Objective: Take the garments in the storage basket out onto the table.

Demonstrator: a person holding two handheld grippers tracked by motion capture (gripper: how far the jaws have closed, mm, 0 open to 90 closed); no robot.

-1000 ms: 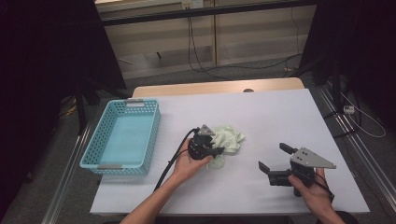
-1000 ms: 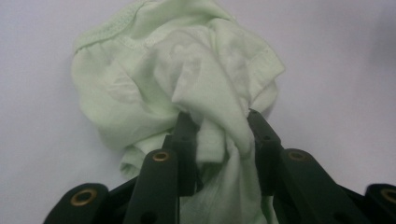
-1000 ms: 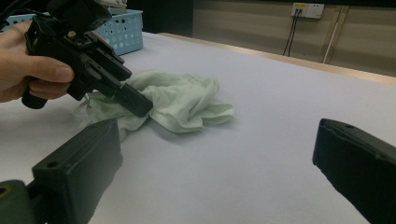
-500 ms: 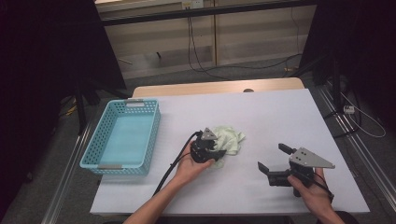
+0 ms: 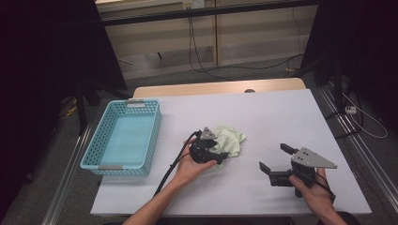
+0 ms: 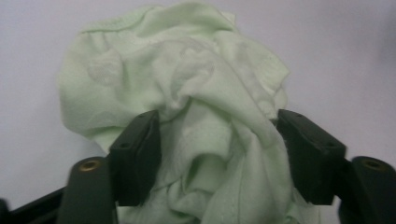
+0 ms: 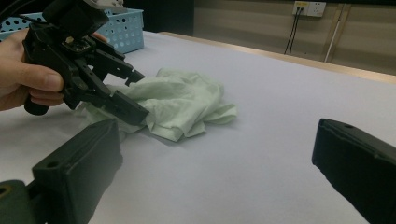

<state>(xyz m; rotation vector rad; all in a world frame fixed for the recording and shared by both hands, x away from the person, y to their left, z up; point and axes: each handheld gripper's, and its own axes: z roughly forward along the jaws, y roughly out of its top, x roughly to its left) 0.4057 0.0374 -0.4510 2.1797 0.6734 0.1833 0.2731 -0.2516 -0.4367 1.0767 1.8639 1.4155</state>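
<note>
Beyond the cloth (image 5: 229,139), high view adds basket (image 5: 123,138)

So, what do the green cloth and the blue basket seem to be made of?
The green cloth looks like soft knit cotton, matte: it crumples in loose folds with a stitched hem. The blue basket looks like moulded plastic, slightly glossy: rigid walls pierced with regular holes.

White table (image 5: 281,112), crumpled pale green cloth (image 5: 230,139) near centre, blue basket (image 5: 123,140) at left
</note>
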